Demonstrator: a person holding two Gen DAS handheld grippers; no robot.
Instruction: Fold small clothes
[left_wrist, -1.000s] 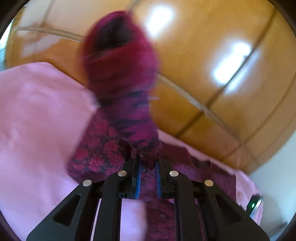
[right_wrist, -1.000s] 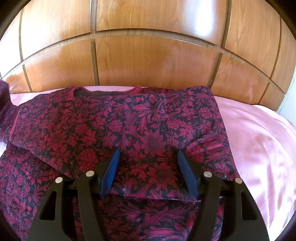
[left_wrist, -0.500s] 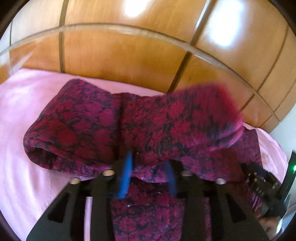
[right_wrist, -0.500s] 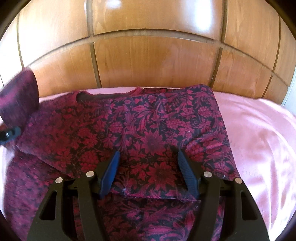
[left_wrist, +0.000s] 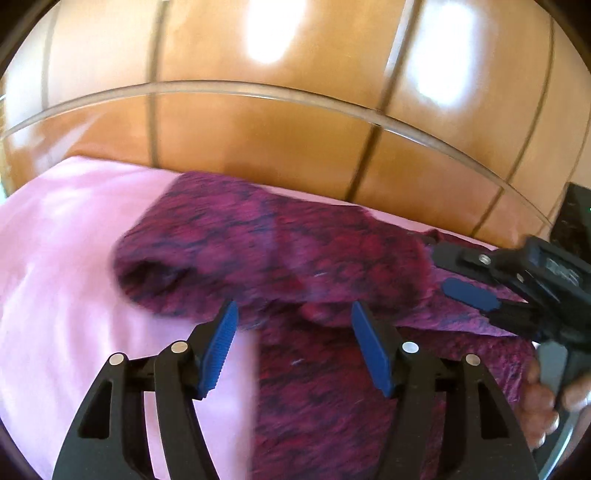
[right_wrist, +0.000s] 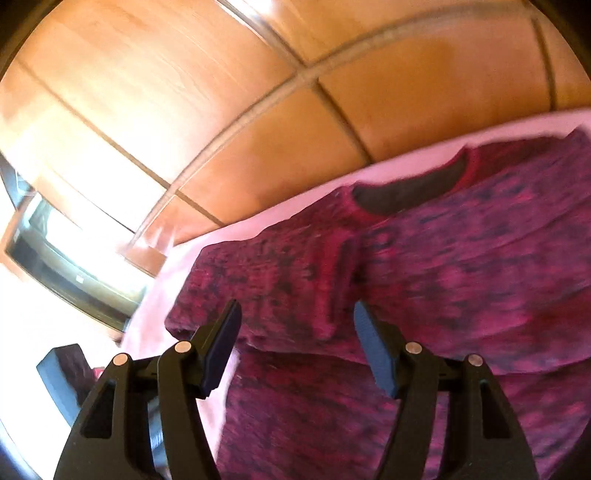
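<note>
A dark red top with a black flower pattern lies on the pink sheet. Its left sleeve is folded across the body, the cuff's open end at the left. My left gripper hovers just in front of that sleeve, its jaws opening, with nothing pressed between the blue pads. In the right wrist view the same top shows its dark neckline. My right gripper stands open above the folded cloth, holding nothing. The right gripper also appears at the right edge of the left wrist view, a hand around its handle.
A glossy wooden headboard runs close behind the bed. In the right wrist view the bed's left edge drops away beside a dark framed piece of furniture and a dark box. Pink sheet lies bare left of the top.
My left gripper carried the sleeve over the body, opened and let it go. My right gripper, still open, lifted and swung left, rolling so the scene now tilts.
</note>
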